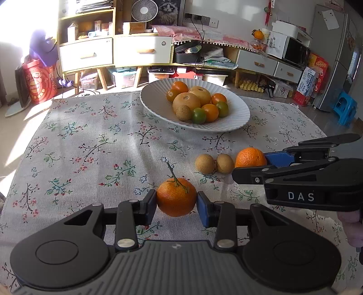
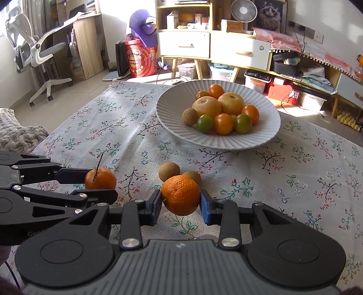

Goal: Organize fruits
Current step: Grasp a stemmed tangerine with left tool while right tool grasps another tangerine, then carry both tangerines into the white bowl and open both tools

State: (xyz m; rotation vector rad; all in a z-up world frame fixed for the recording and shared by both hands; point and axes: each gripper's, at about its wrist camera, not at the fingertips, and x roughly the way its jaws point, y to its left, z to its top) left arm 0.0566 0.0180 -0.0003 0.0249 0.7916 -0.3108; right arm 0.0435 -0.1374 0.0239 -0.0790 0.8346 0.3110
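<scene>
My left gripper (image 1: 176,203) is shut on a stemmed mandarin (image 1: 176,197) just above the cloth. My right gripper (image 2: 181,203) is shut on a second mandarin (image 2: 180,197); it also shows in the left wrist view (image 1: 250,157), at the right. Two small brown longans (image 1: 204,164) (image 1: 224,163) lie on the cloth beside it. A white ribbed plate (image 1: 236,120) farther back holds two large tan fruits, a longan and several small orange and green citrus. The left gripper and its mandarin (image 2: 100,178) show at the left of the right wrist view.
The table is covered by a floral cloth (image 1: 90,145). Beyond its far edge stand a cabinet with drawers (image 1: 113,53), a fan (image 1: 144,10), storage boxes and a fridge (image 1: 331,56). An office chair (image 2: 29,50) stands far left.
</scene>
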